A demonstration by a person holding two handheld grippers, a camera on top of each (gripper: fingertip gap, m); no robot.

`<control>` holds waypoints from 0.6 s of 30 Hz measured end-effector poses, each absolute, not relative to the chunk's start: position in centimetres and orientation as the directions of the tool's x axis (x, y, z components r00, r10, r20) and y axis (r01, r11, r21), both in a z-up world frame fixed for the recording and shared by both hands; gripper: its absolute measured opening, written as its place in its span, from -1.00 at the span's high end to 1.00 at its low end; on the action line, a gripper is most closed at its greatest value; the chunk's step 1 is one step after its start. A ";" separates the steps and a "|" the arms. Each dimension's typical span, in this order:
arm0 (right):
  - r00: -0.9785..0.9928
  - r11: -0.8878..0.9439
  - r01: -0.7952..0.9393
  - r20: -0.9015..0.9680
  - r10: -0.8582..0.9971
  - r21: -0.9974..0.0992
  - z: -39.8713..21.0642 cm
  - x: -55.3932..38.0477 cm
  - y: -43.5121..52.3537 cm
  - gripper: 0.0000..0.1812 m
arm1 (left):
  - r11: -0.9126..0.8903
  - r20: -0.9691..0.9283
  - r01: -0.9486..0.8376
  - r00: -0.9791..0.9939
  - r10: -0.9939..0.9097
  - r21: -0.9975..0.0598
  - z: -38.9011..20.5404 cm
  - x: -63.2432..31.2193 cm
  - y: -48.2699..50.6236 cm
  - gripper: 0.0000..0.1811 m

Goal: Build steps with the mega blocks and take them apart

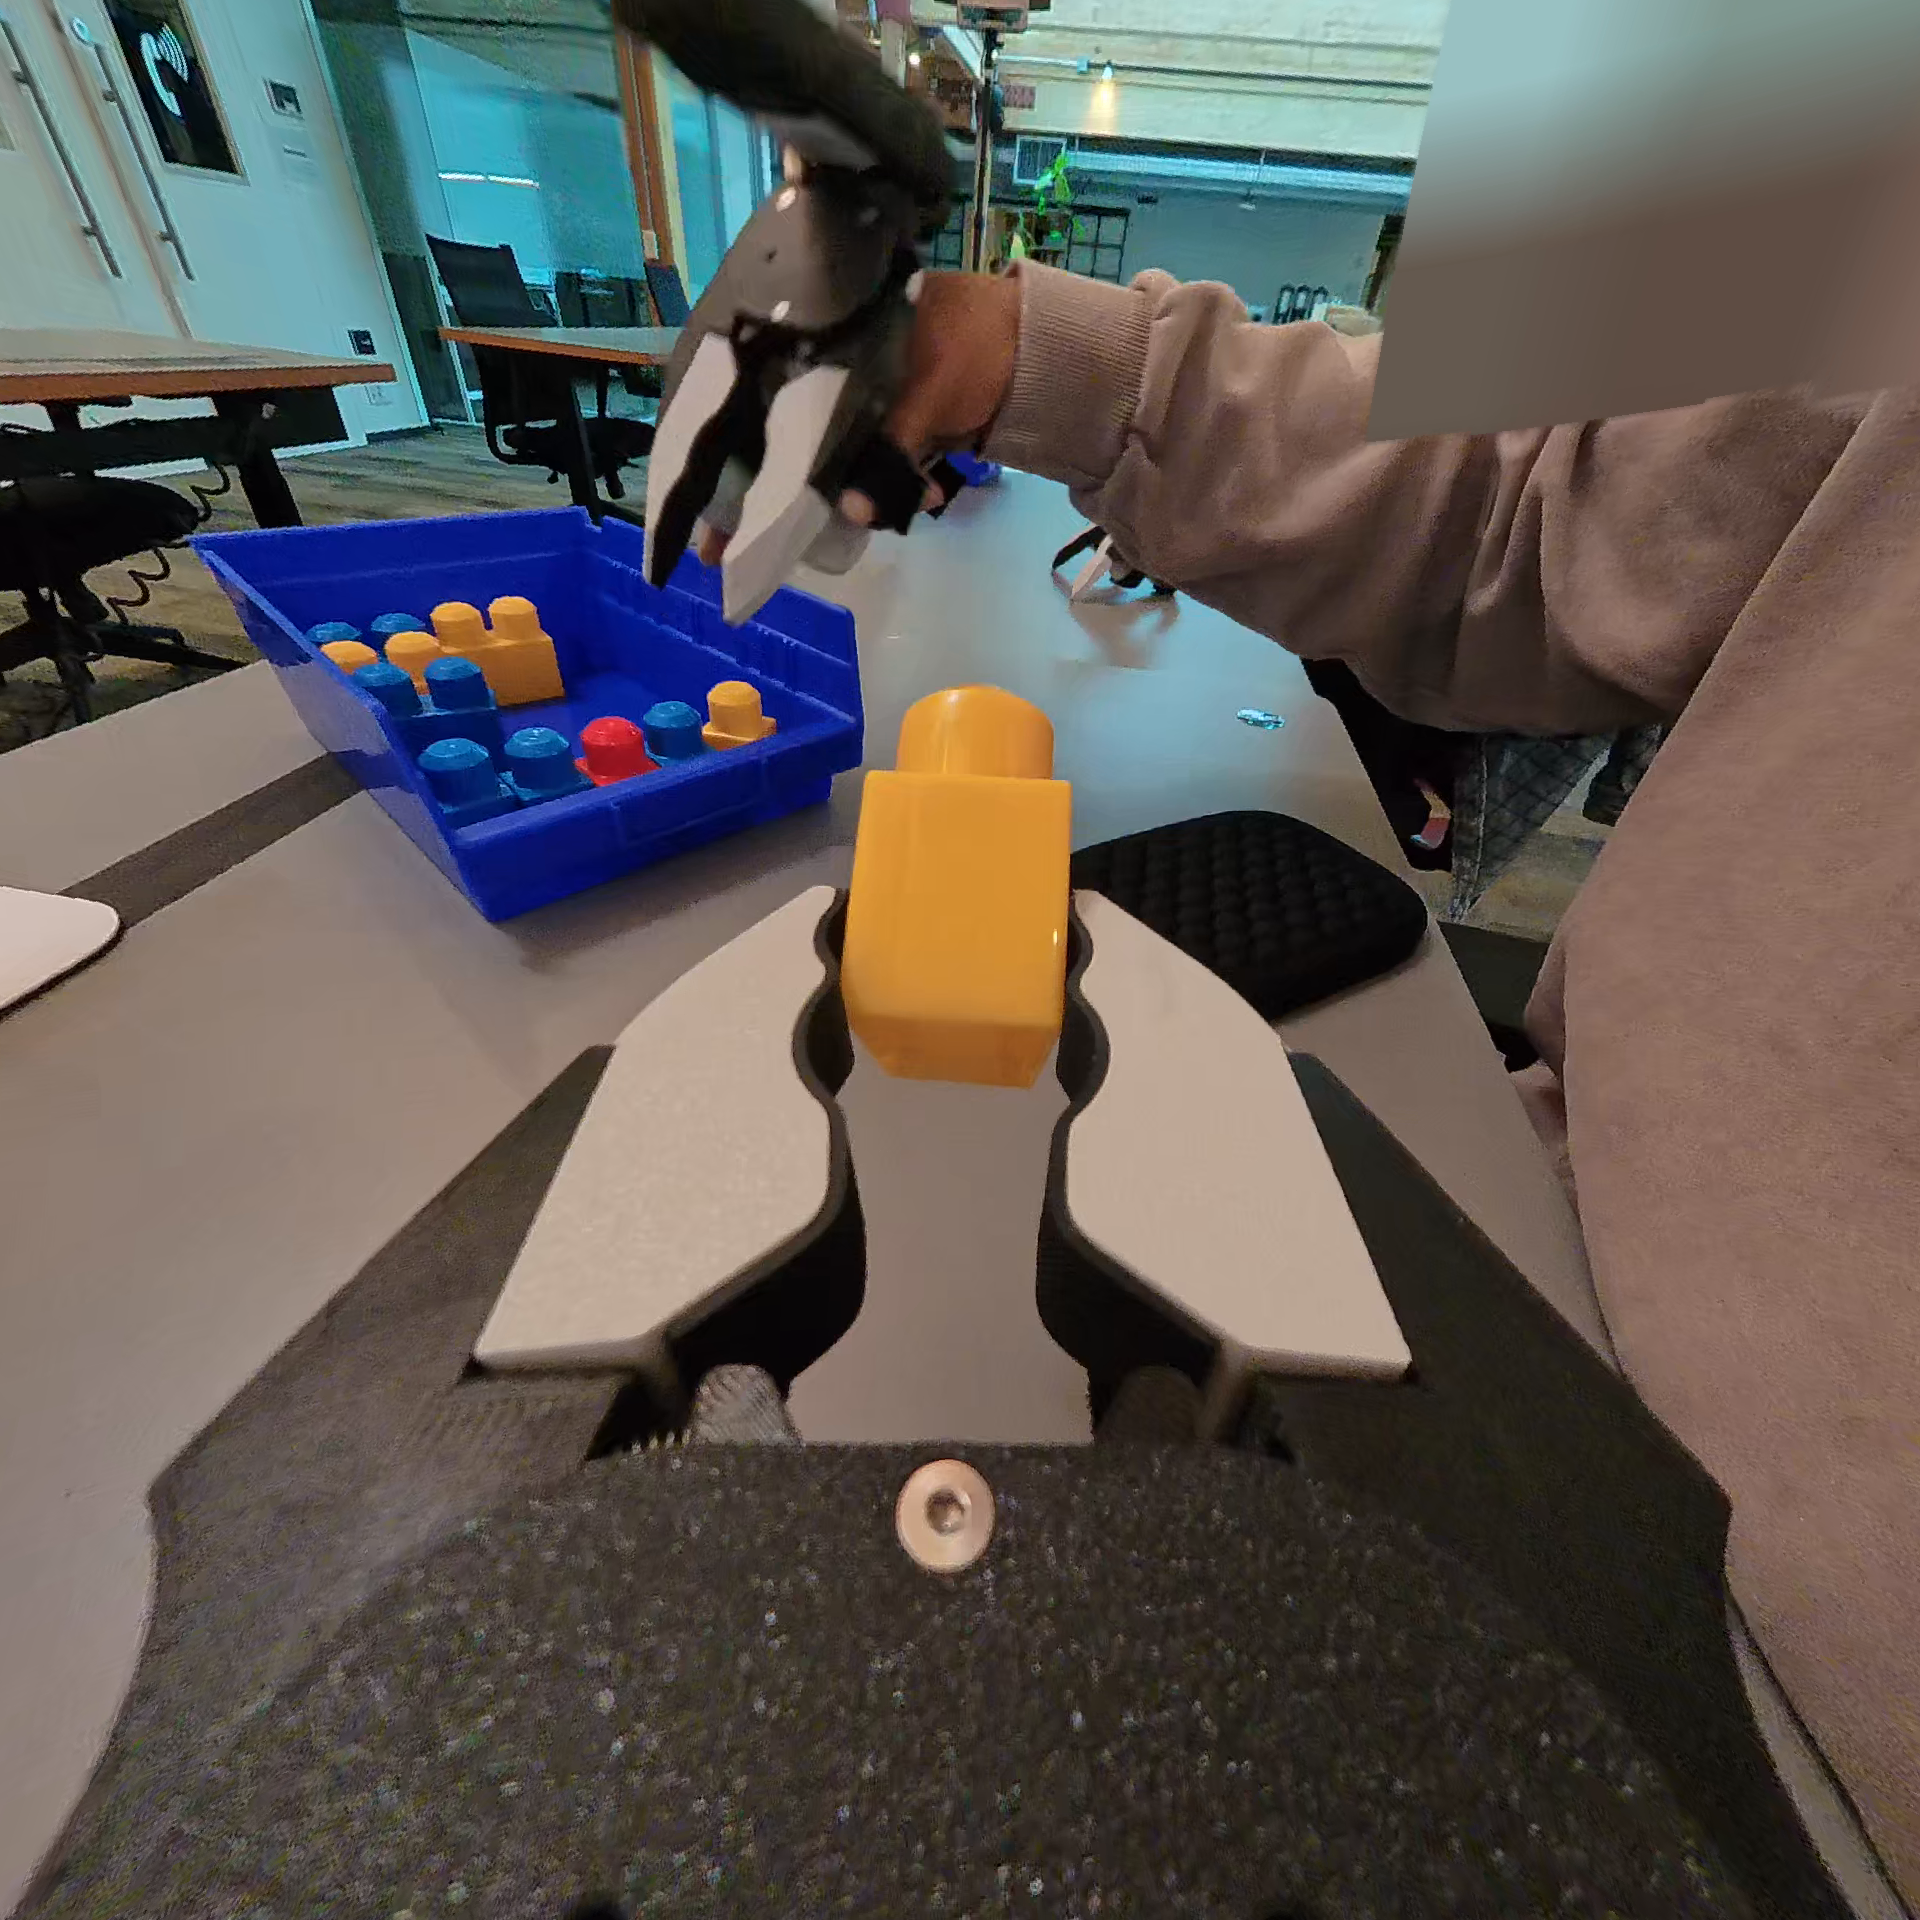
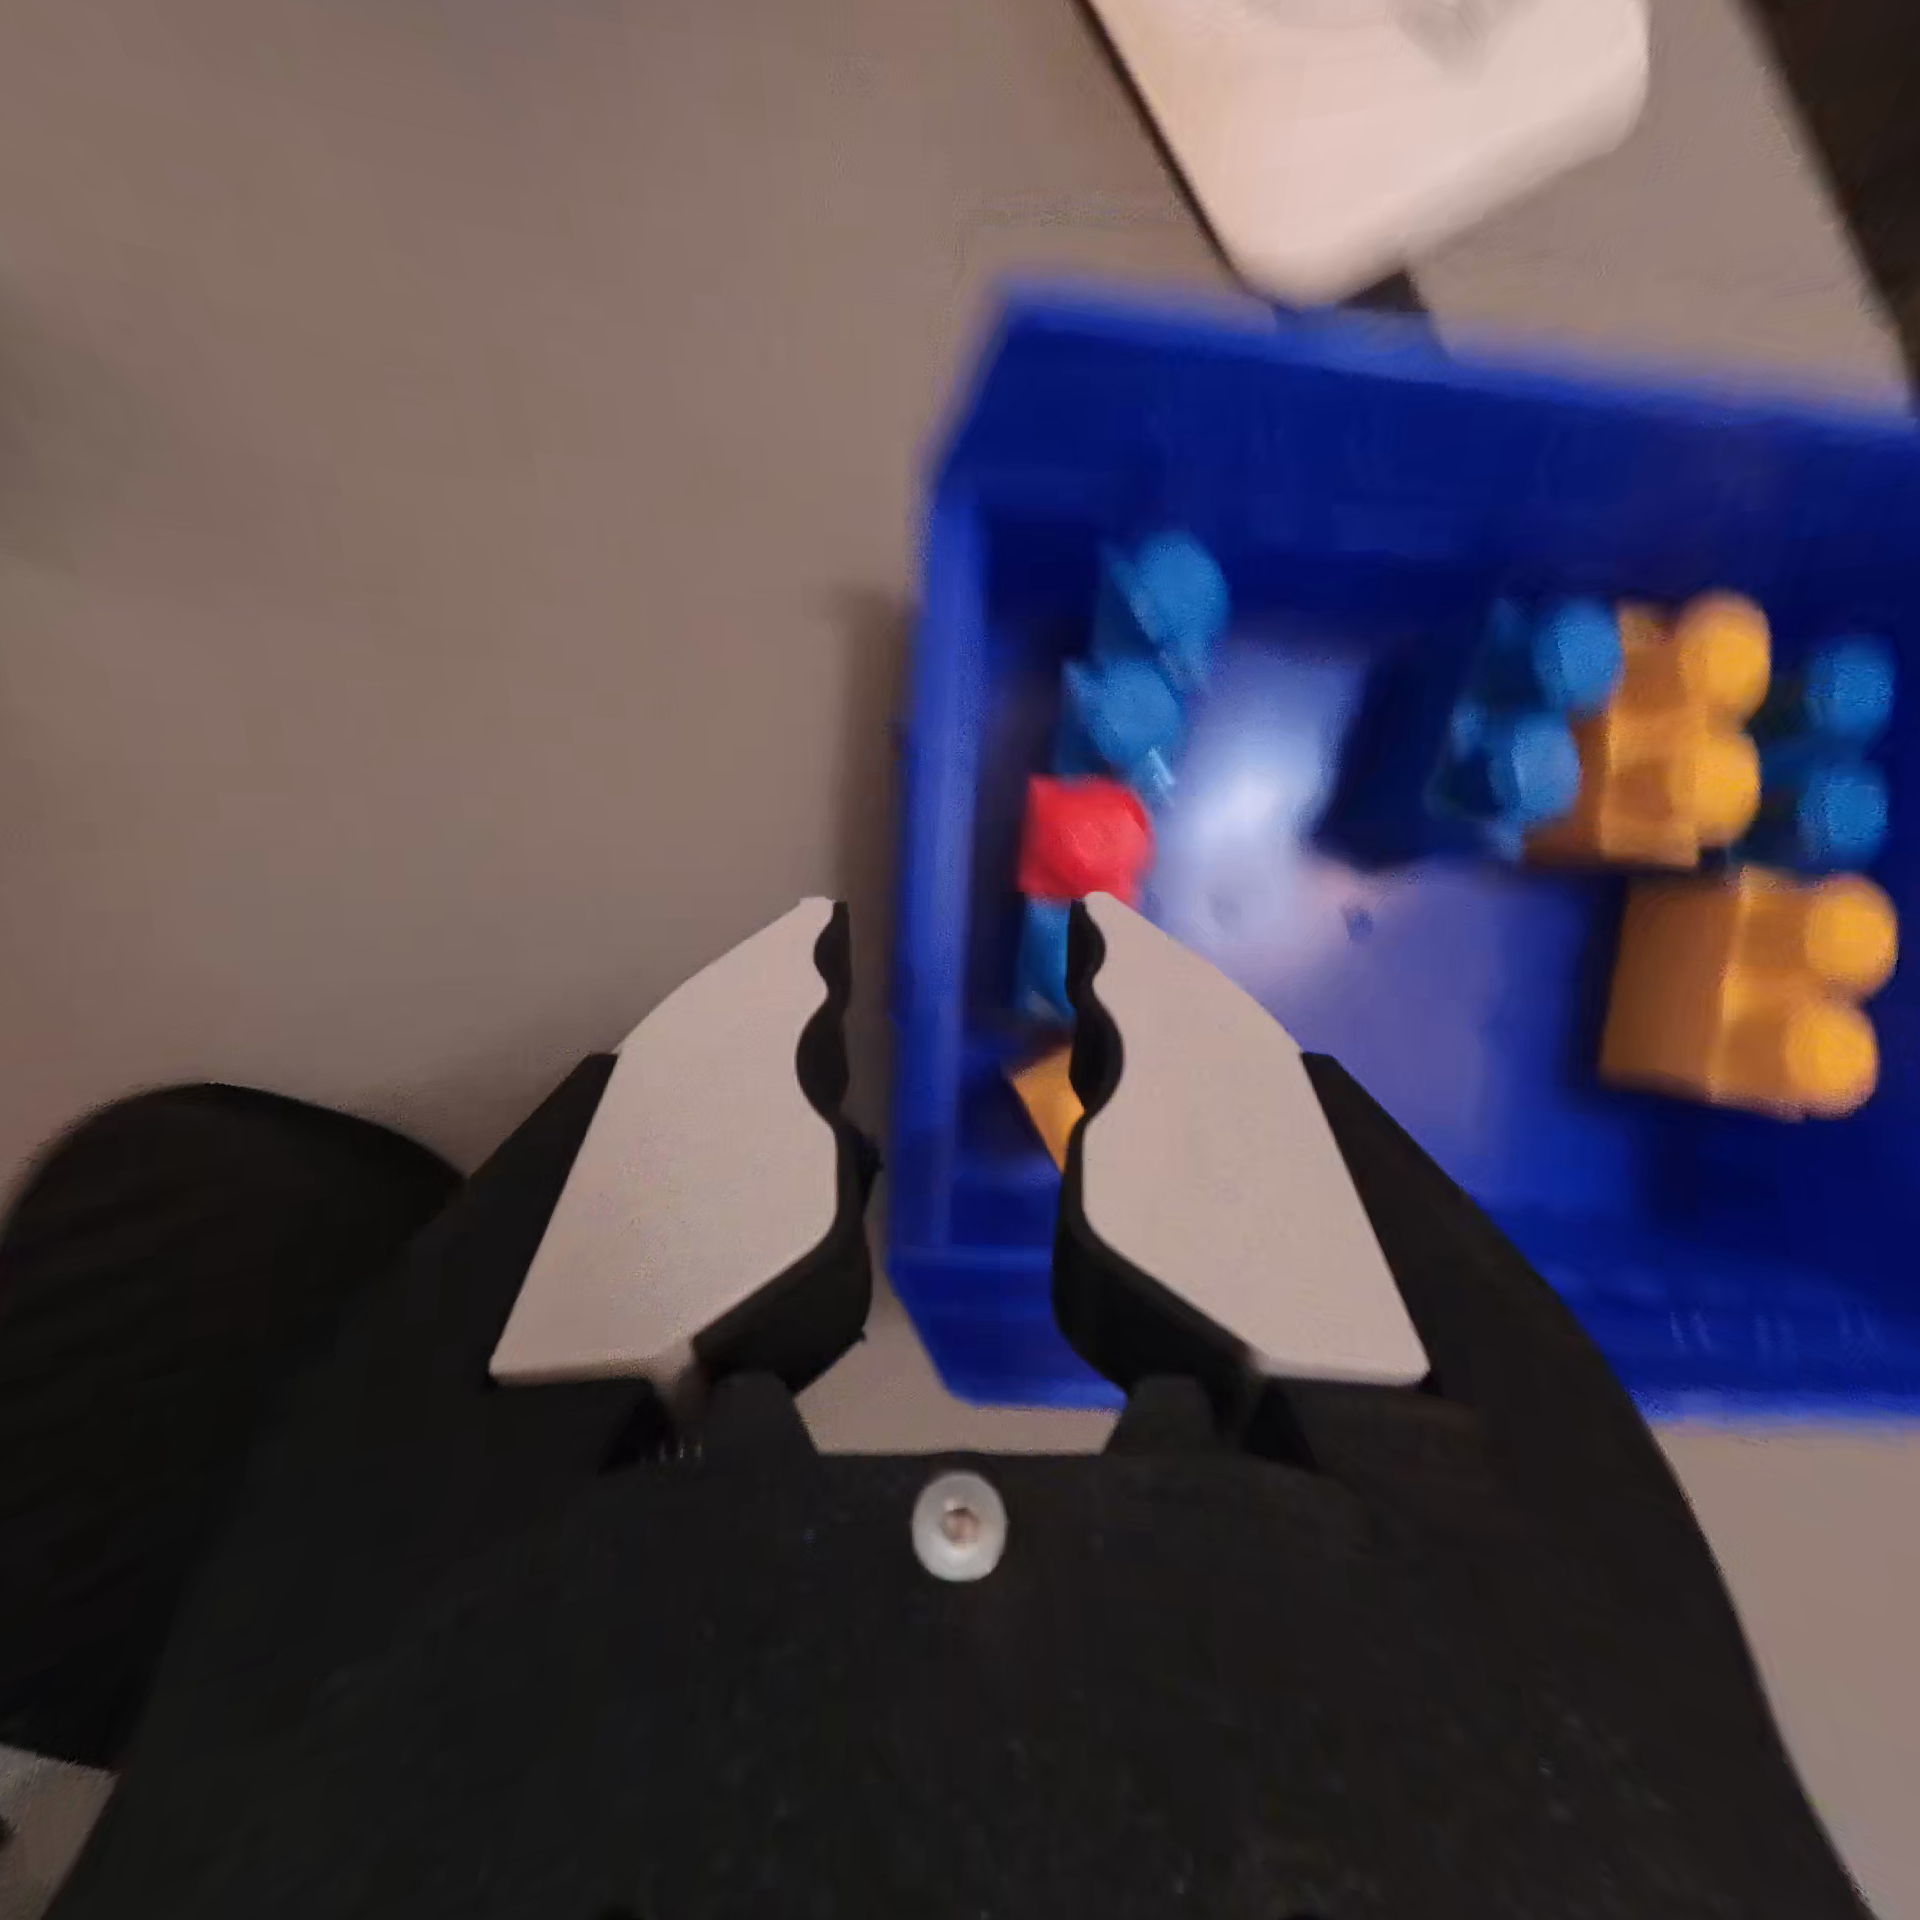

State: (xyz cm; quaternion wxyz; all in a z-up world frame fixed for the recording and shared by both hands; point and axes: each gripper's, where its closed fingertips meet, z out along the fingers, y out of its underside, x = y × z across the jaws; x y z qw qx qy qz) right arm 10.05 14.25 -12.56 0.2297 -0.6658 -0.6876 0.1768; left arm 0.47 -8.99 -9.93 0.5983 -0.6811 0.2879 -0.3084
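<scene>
My left gripper [image 1: 954, 914] is clamped on a single-stud orange block [image 1: 956, 914], both fingers pressed against its sides, the stud pointing away from the camera. I hold it above the grey table [image 1: 260, 1039], on the near side of the blue bin [image 1: 665, 852] and just off the bin's front corner. A black textured pad [image 1: 1257, 904] lies on the table beyond the block, on the side away from the bin.

The blue bin holds the rest of the mega blocks. In the left wrist view I see a two-stud orange block [image 1: 509, 649] toward the bin's back, several blue blocks [image 1: 462, 774] across the middle and front, one red block [image 1: 615, 750] near the front wall, and a small orange block [image 1: 738, 717] close to the bin's right wall.

My right gripper [image 1: 701, 577] hangs over the bin's far right corner, tips pointing down toward the rim. Its fingers stand a moderate way apart with nothing between them. In its own wrist view, which is motion-blurred, the gripper [image 2: 956, 914] looks down with the bin's [image 2: 1403, 436] side wall running between its fingers; the red block [image 2: 1086, 847] shows just past the fingertips, inside the bin. A white object [image 2: 1382, 135] sits on the table beyond the bin's far wall; I cannot tell what it is.

A person's sleeve [image 1: 1351, 499] reaches from the right toward the right gripper.
</scene>
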 end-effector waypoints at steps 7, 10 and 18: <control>-0.469 0.201 0.480 -0.056 0.881 -0.854 -7.2 4.4 -3.4 0.49 | -0.127 0.129 0.048 0.622 -0.773 -0.991 -9.5 0.7 -9.0 0.59; -0.520 0.202 0.478 -0.089 0.850 -0.855 -9.1 3.2 -6.7 0.44 | -0.128 0.143 0.068 0.614 -0.776 -0.989 -9.3 0.9 -9.0 0.59; -0.574 0.227 0.451 -0.085 0.815 -0.863 -9.1 1.9 -8.3 0.68 | -0.124 0.153 0.090 0.636 -0.757 -0.988 -9.2 0.7 -8.7 0.59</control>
